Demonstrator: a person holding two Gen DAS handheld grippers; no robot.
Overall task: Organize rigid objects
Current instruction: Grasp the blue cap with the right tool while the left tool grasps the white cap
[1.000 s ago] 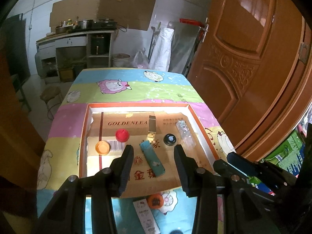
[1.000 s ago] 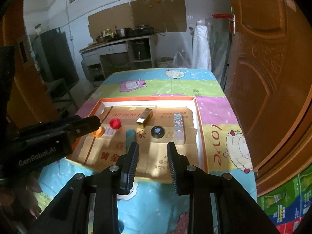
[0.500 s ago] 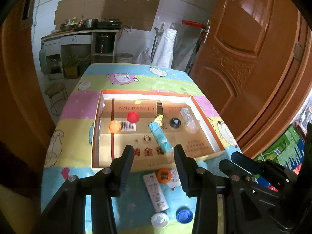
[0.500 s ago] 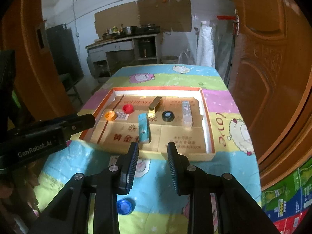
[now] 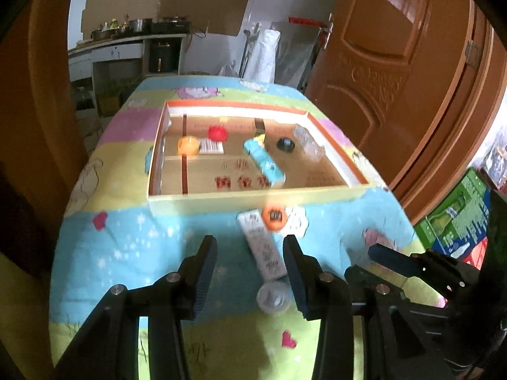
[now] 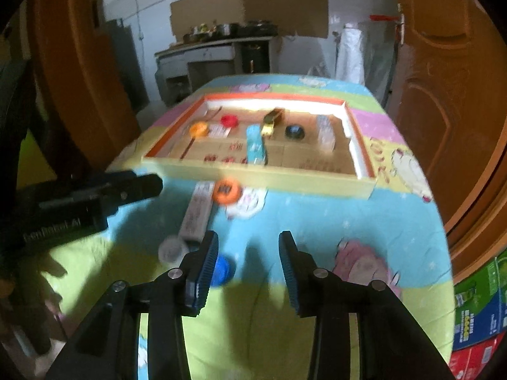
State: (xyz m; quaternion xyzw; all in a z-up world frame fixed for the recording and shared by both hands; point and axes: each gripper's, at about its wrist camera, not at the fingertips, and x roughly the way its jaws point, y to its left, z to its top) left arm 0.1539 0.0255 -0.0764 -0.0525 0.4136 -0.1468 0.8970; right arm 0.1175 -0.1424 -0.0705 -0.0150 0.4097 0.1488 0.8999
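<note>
My grippers (image 5: 250, 262) are matt black plastic with ribbed blue pads (image 6: 209, 262). The cardboard tray (image 5: 253, 196) sits on printed cloth (image 5: 126, 247); the door (image 5: 396, 63) is glossy wood.

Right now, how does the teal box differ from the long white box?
The teal box lies inside the cardboard tray; the long white box lies outside on the tablecloth, near its front wall. The teal one is plain-coloured; the white one carries dark print. The white box touches an orange cap; the teal one doesn't. Both lie flat, long and narrow.
</note>
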